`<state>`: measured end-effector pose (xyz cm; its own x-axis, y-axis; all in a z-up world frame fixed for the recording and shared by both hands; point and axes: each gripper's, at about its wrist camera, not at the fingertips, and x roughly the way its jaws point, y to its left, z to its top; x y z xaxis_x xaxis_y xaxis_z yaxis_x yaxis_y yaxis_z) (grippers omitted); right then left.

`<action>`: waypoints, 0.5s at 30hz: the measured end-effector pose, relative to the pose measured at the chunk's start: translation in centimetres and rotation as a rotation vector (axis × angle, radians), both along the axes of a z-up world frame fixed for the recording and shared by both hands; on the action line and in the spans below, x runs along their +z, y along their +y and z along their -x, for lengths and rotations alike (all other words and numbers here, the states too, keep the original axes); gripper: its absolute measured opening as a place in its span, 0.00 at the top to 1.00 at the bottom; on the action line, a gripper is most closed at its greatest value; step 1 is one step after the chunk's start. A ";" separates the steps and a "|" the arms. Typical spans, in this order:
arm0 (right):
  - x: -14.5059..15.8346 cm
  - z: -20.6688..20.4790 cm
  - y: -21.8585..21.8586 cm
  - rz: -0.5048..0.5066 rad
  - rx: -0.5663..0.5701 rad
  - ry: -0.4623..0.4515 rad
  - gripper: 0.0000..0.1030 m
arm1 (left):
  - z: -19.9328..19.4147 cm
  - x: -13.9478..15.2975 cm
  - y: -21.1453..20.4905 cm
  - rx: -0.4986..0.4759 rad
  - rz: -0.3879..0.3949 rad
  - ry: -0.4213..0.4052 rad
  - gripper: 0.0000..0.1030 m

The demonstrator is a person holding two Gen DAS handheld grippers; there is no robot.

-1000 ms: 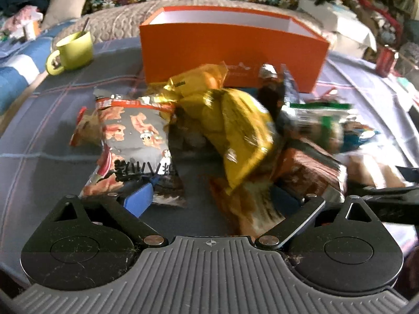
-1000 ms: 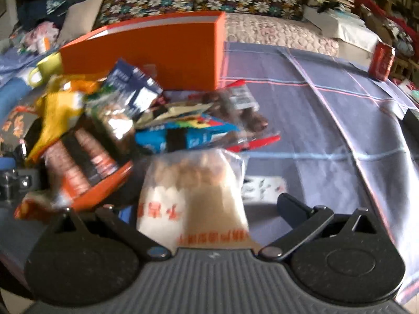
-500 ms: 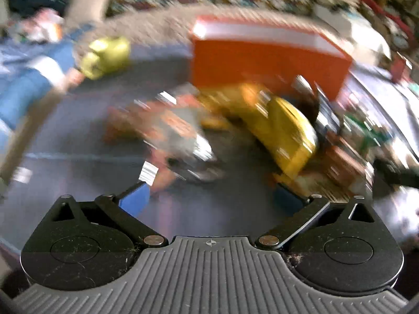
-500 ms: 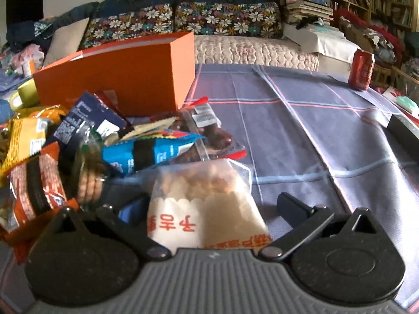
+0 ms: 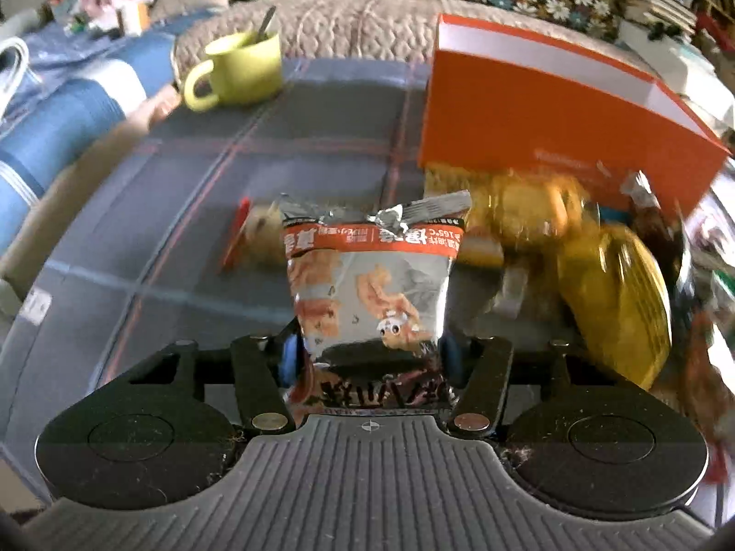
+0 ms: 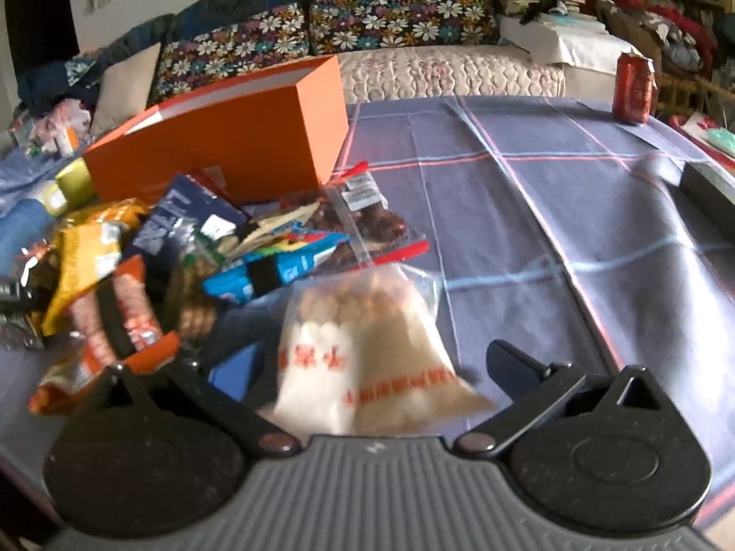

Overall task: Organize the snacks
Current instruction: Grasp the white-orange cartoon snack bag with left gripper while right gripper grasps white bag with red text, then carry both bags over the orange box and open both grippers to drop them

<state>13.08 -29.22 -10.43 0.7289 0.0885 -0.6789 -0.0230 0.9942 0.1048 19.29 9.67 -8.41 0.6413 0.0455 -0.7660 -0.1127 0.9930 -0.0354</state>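
My left gripper (image 5: 367, 358) is shut on a silver and orange snack bag (image 5: 372, 284) and holds it upright over the plaid tablecloth (image 5: 206, 211). An open orange box (image 5: 551, 115) stands behind to the right, with yellow snack bags (image 5: 611, 294) piled in front of it. My right gripper (image 6: 372, 362) is open around a clear bag of pale snacks (image 6: 367, 335) that lies between its fingers. The snack pile (image 6: 183, 252) lies to its left, in front of the orange box (image 6: 239, 137).
A green mug (image 5: 239, 69) with a spoon stands at the back left. A red can (image 6: 634, 87) stands at the table's far right. A dark object (image 6: 707, 188) lies at the right edge. A sofa with flowered cushions (image 6: 367, 27) is behind the table.
My left gripper swung left and closed on the silver and orange bag, lifting it upright. My right gripper stayed open around the clear bag and rose slightly.
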 end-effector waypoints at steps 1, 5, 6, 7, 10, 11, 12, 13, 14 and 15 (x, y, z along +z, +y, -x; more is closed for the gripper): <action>0.3 0.4 0.2 0.014 0.011 -0.005 0.00 | 0.8 0.0 0.4 -0.011 0.002 0.011 0.76; 0.7 0.7 1.0 0.086 0.058 -0.027 0.00 | 3.2 -0.2 0.9 -0.058 0.026 0.036 0.69; 0.7 0.1 1.1 0.100 0.056 -0.026 0.00 | 3.2 -0.3 0.9 -0.060 0.027 0.037 0.65; 0.7 -0.4 1.2 0.107 0.053 -0.032 0.00 | 3.2 -0.4 0.9 -0.056 0.020 0.039 0.57; 0.0 -2.2 1.3 0.107 0.058 -0.018 0.01 | 3.1 -0.4 0.4 -0.041 -0.002 0.026 0.33; -0.3 -2.5 1.4 0.111 0.053 -0.006 0.01 | 3.0 -0.4 0.0 -0.044 -0.011 0.019 0.26; -0.8 -2.8 1.3 0.111 0.045 0.008 0.01 | 3.0 -0.4 -0.2 -0.050 -0.022 0.016 0.24; -1.2 -2.9 1.1 0.100 0.032 0.017 0.01 | 2.9 -0.4 -0.7 -0.061 -0.038 0.012 0.23; -1.4 -2.8 1.0 0.090 0.024 0.013 0.01 | 2.6 -0.6 -1.2 -0.075 -0.060 0.011 0.23; -1.4 -2.6 1.0 0.101 0.019 -0.004 0.06 | 2.3 -0.8 -1.6 -0.085 -0.076 0.011 0.24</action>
<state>15.70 -28.19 -11.82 0.7304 0.0330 -0.6823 -0.0418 0.9991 0.0036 16.94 8.10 -9.22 0.6365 0.0492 -0.7697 -0.0276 0.9988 0.0411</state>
